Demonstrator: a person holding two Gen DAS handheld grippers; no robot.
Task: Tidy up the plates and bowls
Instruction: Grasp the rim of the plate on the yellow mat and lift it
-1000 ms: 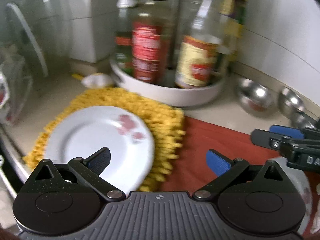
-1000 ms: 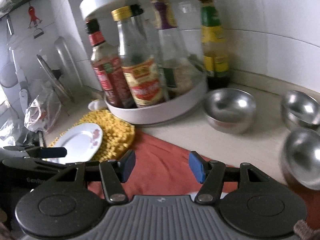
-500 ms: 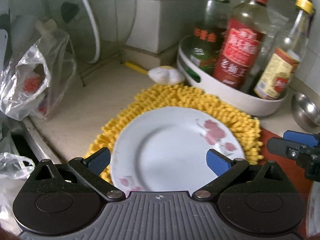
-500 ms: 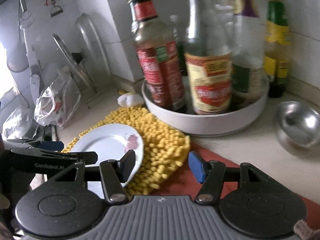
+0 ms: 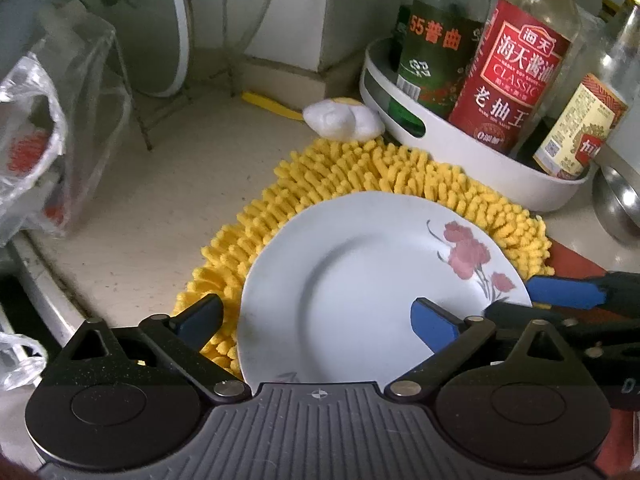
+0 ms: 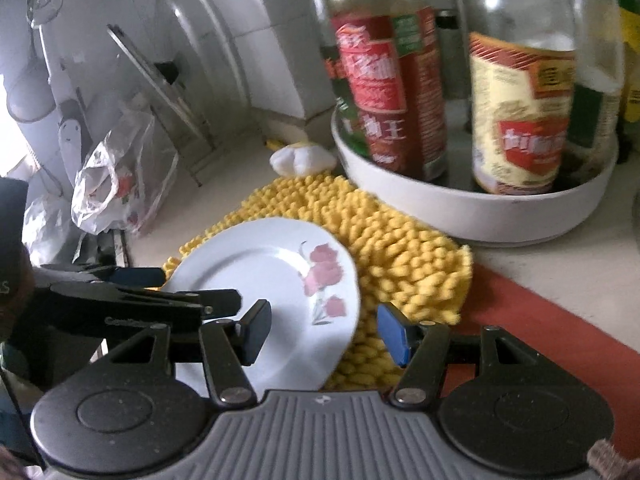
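On the yellow mat (image 5: 400,172) lies the plate (image 5: 360,280), flat, its floral edge toward the tray (image 5: 460,148) of bottles (image 5: 516,76). Both grippers crowd its near side. The left gripper (image 5: 316,318) is spread wide, one finger over the mat beside the plate's left rim, the other above the plate's face; nothing is held. The right gripper (image 6: 324,330) is also wide and empty, with the plate's right rim lying between its fingers.

Judging from this, the task is at an early stage: the plate is not yet grasped, and no stack or sorted group of dishes shows. One steel bowl (image 5: 616,208) sits past the mat, right of the tray, only partly in view; whether other dishes wait cannot be told.

Room is tight behind the plate: the tray stands just beyond the mat, and a white bundle (image 5: 340,120) lies at the mat's far edge. Left of the mat the table (image 5: 160,200) is bare up to a plastic bag (image 5: 48,152) and a lid rack (image 5: 160,40). A red cloth (image 6: 540,312) runs right of the mat. The plate's rim is thin and sits low in the soft pile, so a pinch there probably needs a finger worked under it. The two grippers nearly touch over the plate's near right edge, which risks a clash.
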